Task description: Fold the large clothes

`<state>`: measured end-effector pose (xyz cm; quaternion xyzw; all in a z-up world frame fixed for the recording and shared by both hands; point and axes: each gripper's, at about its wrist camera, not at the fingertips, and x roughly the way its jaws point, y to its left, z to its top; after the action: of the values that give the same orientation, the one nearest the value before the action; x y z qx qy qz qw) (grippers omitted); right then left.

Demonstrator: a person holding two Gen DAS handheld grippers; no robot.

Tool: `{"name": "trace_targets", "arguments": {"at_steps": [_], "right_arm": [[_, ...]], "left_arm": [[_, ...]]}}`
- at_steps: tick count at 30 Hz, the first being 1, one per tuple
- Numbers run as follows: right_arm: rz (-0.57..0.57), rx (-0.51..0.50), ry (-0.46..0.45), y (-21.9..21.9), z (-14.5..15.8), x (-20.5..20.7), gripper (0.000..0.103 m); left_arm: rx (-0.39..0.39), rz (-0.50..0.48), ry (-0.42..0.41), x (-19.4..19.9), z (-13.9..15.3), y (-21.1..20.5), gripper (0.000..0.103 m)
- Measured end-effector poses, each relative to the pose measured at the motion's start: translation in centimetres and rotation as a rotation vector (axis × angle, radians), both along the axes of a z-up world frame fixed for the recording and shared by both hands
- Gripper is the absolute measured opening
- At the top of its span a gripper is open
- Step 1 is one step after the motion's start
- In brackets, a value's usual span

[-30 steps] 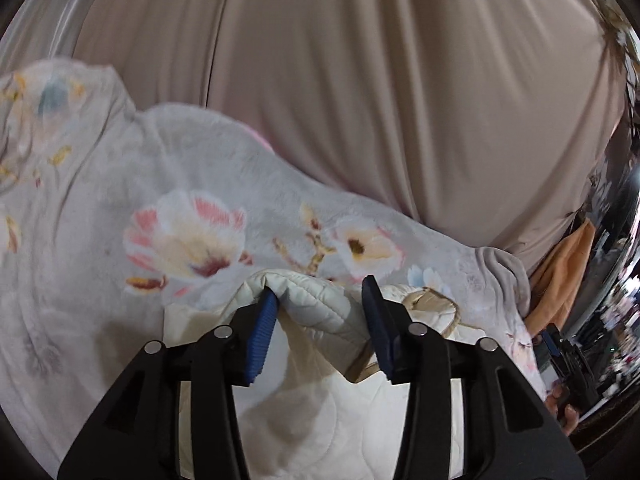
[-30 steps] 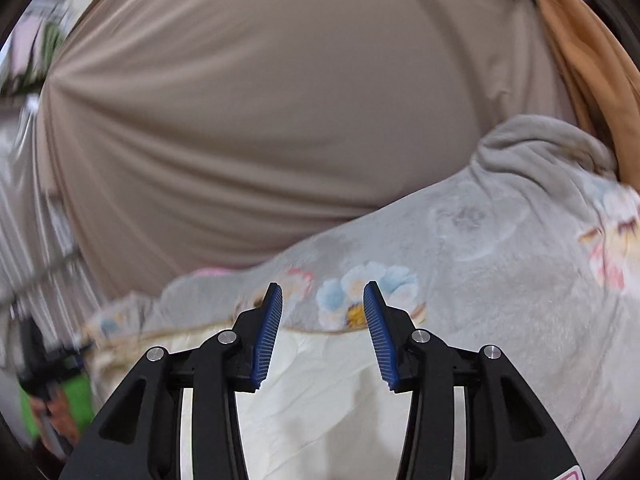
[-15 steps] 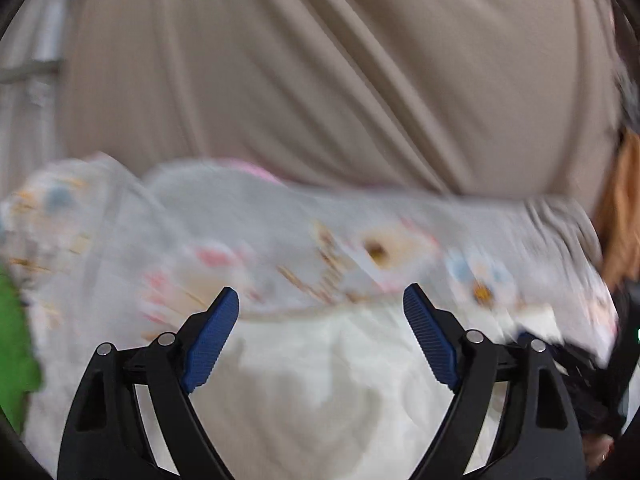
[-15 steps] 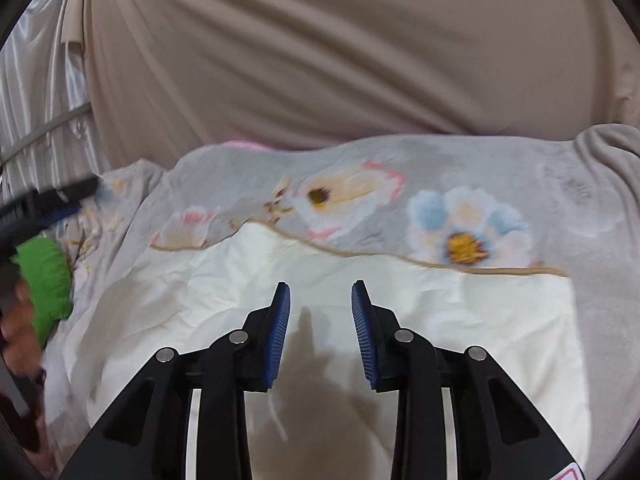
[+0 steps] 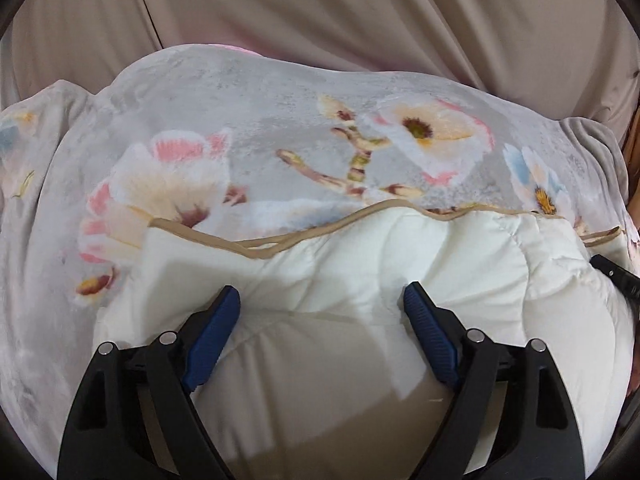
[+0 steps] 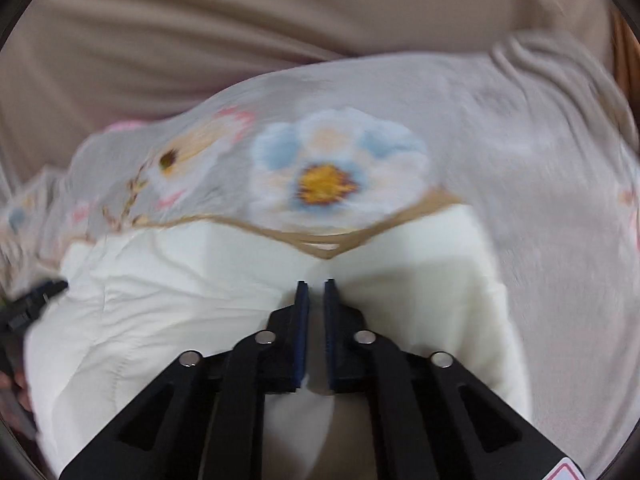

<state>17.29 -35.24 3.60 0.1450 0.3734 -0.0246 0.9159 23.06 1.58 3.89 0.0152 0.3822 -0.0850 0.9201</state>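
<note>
The left gripper (image 5: 322,308) has its jaws spread wide, the blue pads (image 5: 212,334) standing apart over the cream quilted garment (image 5: 360,280) with nothing pinched between them. The right gripper (image 6: 316,312) has its jaws pressed nearly together on a ridge of the same cream quilted garment (image 6: 180,304) — the cloth puckers up toward the tips, and the tan trim (image 6: 320,246) dips to a point at twelve o'clock from them. In the left view the tan trim (image 5: 256,250) runs from nine o'clock across to three o'clock, marking the garment's far edge. Beyond it, from ten to two o'clock, lies the grey floral blanket (image 5: 280,120) on which the garment rests, and behind that hangs a beige curtain (image 5: 320,8). At three o'clock in the left view a black piece of the other gripper shows at the garment's edge — too little to say more.
</note>
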Motion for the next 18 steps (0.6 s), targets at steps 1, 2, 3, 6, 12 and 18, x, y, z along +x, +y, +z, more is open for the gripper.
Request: {"name": "trace_targets", "arguments": {"at_steps": [1, 2, 3, 6, 12, 18], "right_arm": [[-0.018, 0.034, 0.003, -1.1, -0.3, -0.3, 0.0], [-0.035, 0.064, 0.002, -2.1, -0.6, -0.7, 0.0], [-0.038, 0.081, 0.003, -2.5, -0.8, -0.7, 0.0], [-0.044, 0.07, 0.002, -2.4, -1.1, -0.8, 0.0], [-0.054, 0.132, -0.01, -3.5, -1.5, -1.7, 0.0], [-0.068, 0.126, 0.005, -3.4, -1.9, -1.2, 0.0]], "left_arm": [[0.004, 0.017, -0.008, 0.0, 0.0, 0.7, 0.082], [0.005, 0.037, -0.013, 0.1, 0.0, 1.5, 0.082], [-0.019, 0.052, -0.015, 0.1, 0.0, 2.6, 0.082], [-0.099, 0.084, 0.003, 0.2, -0.2, 5.1, 0.082], [-0.187, 0.095, -0.02, -0.5, -0.4, 7.3, 0.073], [-0.126, 0.102, -0.003, 0.0, -1.0, 6.4, 0.074]]}}
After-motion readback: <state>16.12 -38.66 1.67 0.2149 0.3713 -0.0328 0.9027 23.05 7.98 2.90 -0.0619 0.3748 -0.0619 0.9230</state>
